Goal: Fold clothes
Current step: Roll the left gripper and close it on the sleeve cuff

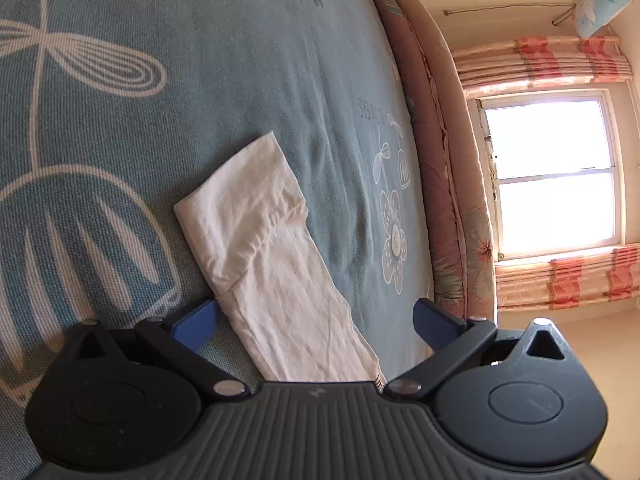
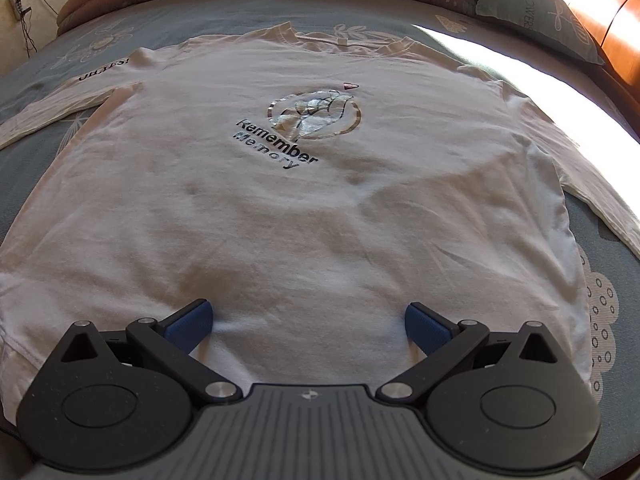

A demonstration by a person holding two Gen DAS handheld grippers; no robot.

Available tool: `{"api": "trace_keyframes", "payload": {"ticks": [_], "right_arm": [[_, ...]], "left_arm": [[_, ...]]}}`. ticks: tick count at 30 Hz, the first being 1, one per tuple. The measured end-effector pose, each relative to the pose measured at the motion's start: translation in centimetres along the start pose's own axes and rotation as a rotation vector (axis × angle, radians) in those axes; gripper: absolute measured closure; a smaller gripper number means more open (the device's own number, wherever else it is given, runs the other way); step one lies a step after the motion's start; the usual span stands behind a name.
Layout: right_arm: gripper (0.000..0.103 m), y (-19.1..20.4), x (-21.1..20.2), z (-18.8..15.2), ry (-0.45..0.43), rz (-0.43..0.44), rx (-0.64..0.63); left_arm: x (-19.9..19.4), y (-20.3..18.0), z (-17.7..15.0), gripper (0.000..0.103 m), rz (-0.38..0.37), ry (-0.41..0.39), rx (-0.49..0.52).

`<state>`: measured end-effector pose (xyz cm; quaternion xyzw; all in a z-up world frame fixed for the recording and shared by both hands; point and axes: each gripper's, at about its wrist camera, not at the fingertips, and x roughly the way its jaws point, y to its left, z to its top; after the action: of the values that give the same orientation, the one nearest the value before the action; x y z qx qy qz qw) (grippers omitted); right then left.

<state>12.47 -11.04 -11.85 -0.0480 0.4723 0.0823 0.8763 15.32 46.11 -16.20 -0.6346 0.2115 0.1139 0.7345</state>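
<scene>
Spread flat on the bed, the soft, light shirt lies ahead of the right gripper, its jaws spread and empty, while the sleeve between the left gripper's equally spread jaws looks best pinched at its cuff.

- A blue-grey bedsheet with white flower outlines is spreading out ahead of both grippers.
- A rolled pink floral quilt is lying along the sheet's far edge, ahead and right of the left gripper.
- A window is glaring beyond it, with peach curtains hanging around it.
- A blue pillow is sitting far ahead and right of the right gripper.
</scene>
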Motion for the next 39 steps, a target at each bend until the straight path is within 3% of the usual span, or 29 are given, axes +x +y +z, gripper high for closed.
{"api": "trace_keyframes", "payload": {"ticks": [12,23,35,39], "right_arm": [[0.000,0.0,0.0,-0.1,-0.006,0.003,-0.002],[0.000,0.1,0.0,-0.3,-0.022,0.001,0.003],[0.000,-0.1,0.0,-0.2,-0.026,0.004,0.001],[0.000,0.0,0.0,-0.2,-0.024,0.002,0.003]], "left_arm": [[0.0,-0.1,-1.1,0.001,-0.029,0.007,0.064],[0.8,-1.5,-1.7,0.001,-0.003,-0.033,0.203],[-0.3,-2.1,-2.7,0.001,-0.192,-0.114,0.241],[0.3,-1.7,-3.2,0.001,-0.192,-0.068,0.222]]}}
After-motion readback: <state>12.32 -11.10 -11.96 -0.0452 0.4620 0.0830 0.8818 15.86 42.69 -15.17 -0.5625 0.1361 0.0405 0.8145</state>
